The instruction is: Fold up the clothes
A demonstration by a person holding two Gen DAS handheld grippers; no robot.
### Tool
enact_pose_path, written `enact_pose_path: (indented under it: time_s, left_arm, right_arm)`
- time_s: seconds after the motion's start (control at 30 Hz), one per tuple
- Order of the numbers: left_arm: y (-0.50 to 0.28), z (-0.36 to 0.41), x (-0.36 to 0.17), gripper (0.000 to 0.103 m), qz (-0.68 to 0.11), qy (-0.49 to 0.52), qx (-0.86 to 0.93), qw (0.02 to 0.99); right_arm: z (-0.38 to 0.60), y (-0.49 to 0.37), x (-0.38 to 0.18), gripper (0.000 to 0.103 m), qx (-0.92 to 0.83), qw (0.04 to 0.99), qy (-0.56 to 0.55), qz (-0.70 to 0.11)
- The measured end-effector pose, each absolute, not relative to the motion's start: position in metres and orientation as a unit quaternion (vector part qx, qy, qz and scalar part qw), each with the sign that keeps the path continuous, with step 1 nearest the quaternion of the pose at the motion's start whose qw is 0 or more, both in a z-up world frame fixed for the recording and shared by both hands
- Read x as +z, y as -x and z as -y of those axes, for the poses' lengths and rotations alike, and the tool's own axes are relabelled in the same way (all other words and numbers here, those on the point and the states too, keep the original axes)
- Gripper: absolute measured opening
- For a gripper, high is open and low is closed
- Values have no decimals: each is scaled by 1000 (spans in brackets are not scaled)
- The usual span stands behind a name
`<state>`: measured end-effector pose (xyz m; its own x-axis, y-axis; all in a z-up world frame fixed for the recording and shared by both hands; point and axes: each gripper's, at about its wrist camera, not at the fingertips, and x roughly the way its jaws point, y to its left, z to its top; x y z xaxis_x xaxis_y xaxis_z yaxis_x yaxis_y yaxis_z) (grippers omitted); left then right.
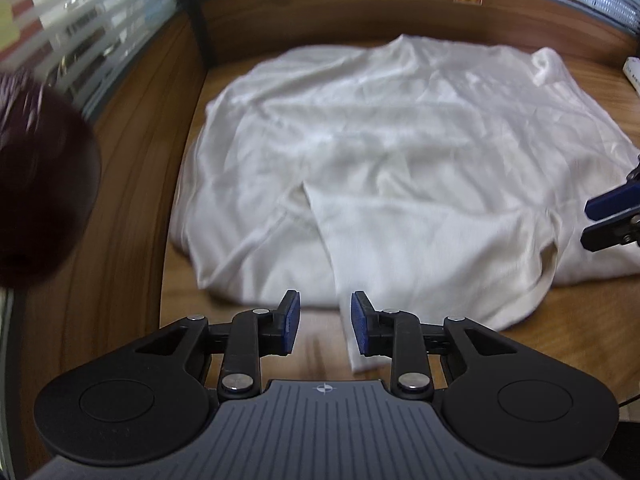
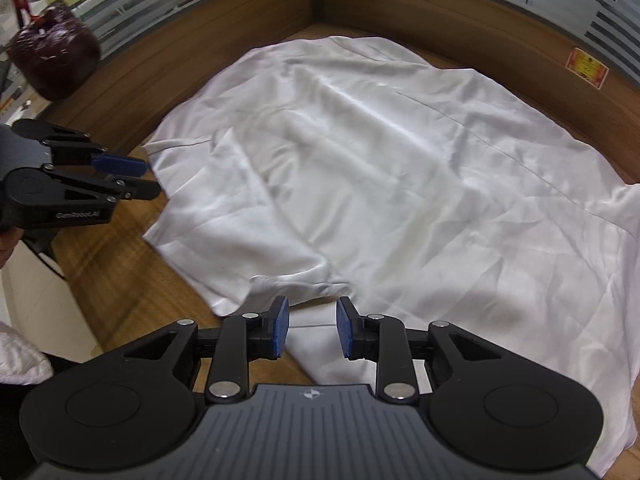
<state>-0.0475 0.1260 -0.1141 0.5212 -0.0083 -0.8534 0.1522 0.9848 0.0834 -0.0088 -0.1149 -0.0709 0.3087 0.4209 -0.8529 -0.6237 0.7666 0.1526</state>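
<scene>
- White fabric, a crumpled shirt [image 1: 380,168], lies spread over the wooden tabletop [image 1: 132,208] and fills the middle of both wrist views.
- Left tool [image 1: 325,322] sits at the bottom centre of its own view with its blue pads parted by a moderate gap; a narrow tip of the shirt's folded flap hangs close to the right pad, but neither pad presses on it.
- Right tool [image 2: 312,326], bottom centre of its own view, is likewise partly open above the shirt's near edge, the cloth lying under the gap, ungripped.
- Dark maroon bag [image 2: 54,54] rests in the upper left of the right wrist view, on the ledge beside the wooden partition [image 2: 168,56].
</scene>
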Motion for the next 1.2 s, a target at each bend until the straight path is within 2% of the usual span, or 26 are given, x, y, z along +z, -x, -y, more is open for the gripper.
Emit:
enact_pose_path:
  time_s: [0.4, 0.43, 0.5, 0.57, 0.6, 0.63, 0.87, 1.2]
  left_arm:
    - [29, -115, -139, 33, -509, -55, -58, 857]
    - [25, -116, -140, 33, -511, -47, -57, 856]
    - [19, -117, -143, 32, -514, -34, -58, 855]
    - [18, -118, -143, 24, -513, -26, -62, 856]
    - [17, -119, -142, 6, -512, -20, -65, 856]
    - [17, -120, -142, 2, -516, -10, -65, 854]
    - [37, -122, -122, 2, -513, 13, -55, 856]
    - [128, -120, -83, 2, -524, 0, 5, 852]
  right_arm:
    - [77, 3, -83, 39, 311, 802, 135, -493]
    - [76, 2, -88, 38, 306, 800, 141, -497]
    - [79, 1, -94, 22, 296, 799, 143, -504]
    - [83, 1, -96, 19, 292, 799, 133, -509]
    - [85, 2, -95, 18, 292, 799, 130, -509]
    - [86, 2, -95, 18, 293, 799, 128, -509]
    - [100, 13, -80, 16, 317, 792, 105, -511]
    - [108, 47, -61, 16, 418, 726, 97, -538]
